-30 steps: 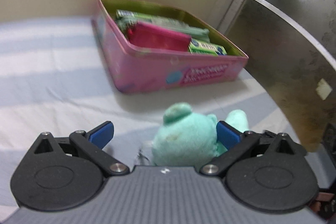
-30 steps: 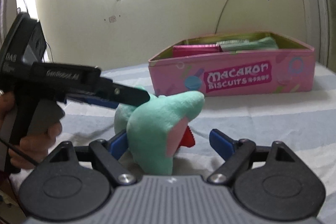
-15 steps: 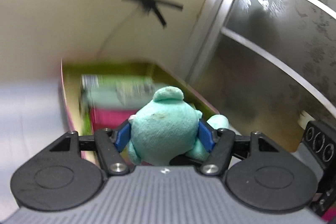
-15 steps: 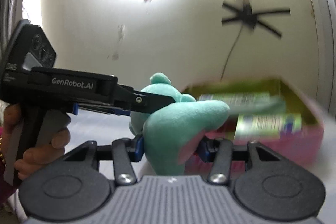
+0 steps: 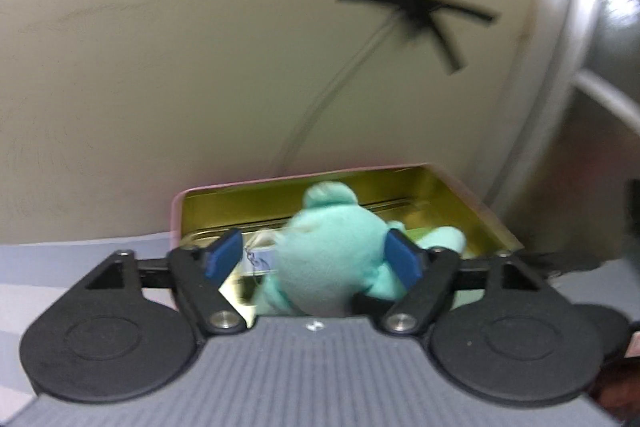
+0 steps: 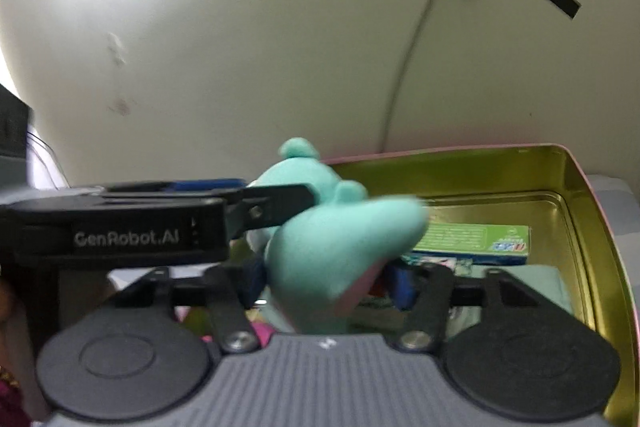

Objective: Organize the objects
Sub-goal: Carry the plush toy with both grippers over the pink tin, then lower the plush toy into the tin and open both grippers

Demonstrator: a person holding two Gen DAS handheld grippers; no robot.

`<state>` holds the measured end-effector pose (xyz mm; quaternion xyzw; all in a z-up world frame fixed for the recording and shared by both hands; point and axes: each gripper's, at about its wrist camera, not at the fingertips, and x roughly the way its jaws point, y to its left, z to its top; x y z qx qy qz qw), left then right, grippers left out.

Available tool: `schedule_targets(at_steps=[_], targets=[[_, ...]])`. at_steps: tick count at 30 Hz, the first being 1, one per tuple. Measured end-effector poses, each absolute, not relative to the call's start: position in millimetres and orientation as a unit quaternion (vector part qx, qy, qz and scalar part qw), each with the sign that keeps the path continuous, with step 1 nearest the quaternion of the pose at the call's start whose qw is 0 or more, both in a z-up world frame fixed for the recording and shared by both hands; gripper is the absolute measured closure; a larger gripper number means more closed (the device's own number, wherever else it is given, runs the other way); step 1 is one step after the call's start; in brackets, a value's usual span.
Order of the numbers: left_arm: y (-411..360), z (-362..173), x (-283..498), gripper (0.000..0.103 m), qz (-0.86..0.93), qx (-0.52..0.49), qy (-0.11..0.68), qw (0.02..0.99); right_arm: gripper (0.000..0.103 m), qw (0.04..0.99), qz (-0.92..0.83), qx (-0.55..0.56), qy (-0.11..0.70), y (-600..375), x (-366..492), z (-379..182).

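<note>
A mint-green plush toy (image 5: 328, 259) hangs over the open pink tin (image 5: 400, 183) with a gold inside. My left gripper (image 5: 316, 259) has opened: its left pad stands clear of the plush head, its right pad touches it. In the right wrist view my right gripper (image 6: 326, 281) is shut on the plush's limb (image 6: 340, 247) above the tin (image 6: 576, 211). The left gripper's body (image 6: 120, 231) reaches in from the left of that view.
A green and blue packet (image 6: 472, 243) lies inside the tin, with other packets under it. A cream wall (image 5: 200, 67) stands right behind the tin, with black tape strips and a cable on it. Striped bedding (image 5: 60, 259) lies to the left.
Both grippers carried the plush up and over the tin. The left gripper's jaws have widened and its left pad has come off the plush. The right gripper still grips it.
</note>
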<state>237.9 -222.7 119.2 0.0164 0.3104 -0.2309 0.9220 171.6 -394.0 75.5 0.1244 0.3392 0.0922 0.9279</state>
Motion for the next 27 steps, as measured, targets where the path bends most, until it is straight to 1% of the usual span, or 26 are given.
schedule_targets(at_steps=[1, 2, 6, 10, 12, 15, 17, 22, 27], targets=[[-219.0, 117.1, 237.3, 0.019, -0.211, 0.025, 0.311, 0.926, 0.029, 0.929, 0.084, 0.131, 0.335, -396.9, 169.8, 72.9], [-217.7, 115.6, 235.3, 0.018, -0.203, 0.026, 0.308, 0.929, 0.03, 0.93, 0.085, 0.132, 0.333, -397.5, 165.0, 71.6], [-209.7, 118.6, 212.3, 0.018, -0.187, 0.036, 0.287, 0.939, 0.027, 0.942, 0.078, 0.127, 0.3, -398.5, 127.2, 71.5], [-201.1, 129.7, 183.2, 0.017, -0.181, 0.038, 0.272, 0.944, 0.027, 0.954, 0.07, 0.124, 0.262, -396.1, 79.1, 75.7], [-199.2, 133.7, 166.3, 0.017, -0.181, 0.042, 0.261, 0.947, 0.027, 0.958, 0.064, 0.13, 0.246, -398.0, 66.6, 80.0], [-196.7, 138.7, 130.6, 0.016, -0.174, 0.06, 0.242, 0.953, 0.027, 0.963, 0.055, 0.148, 0.218, -393.7, 22.9, 79.5], [-192.9, 140.2, 106.7, 0.01, -0.169, 0.071, 0.231, 0.956, 0.026, 0.965, 0.046, 0.158, 0.205, -387.0, -1.6, 82.5], [-176.5, 137.1, 54.7, 0.01, -0.154, 0.106, 0.216, 0.958, 0.019, 0.963, 0.024, 0.195, 0.186, -370.0, -53.8, 71.4], [-153.5, 131.2, 18.1, 0.009, -0.142, 0.108, 0.22, 0.959, 0.019, 0.955, 0.009, 0.231, 0.185, -357.0, -97.4, 63.1]])
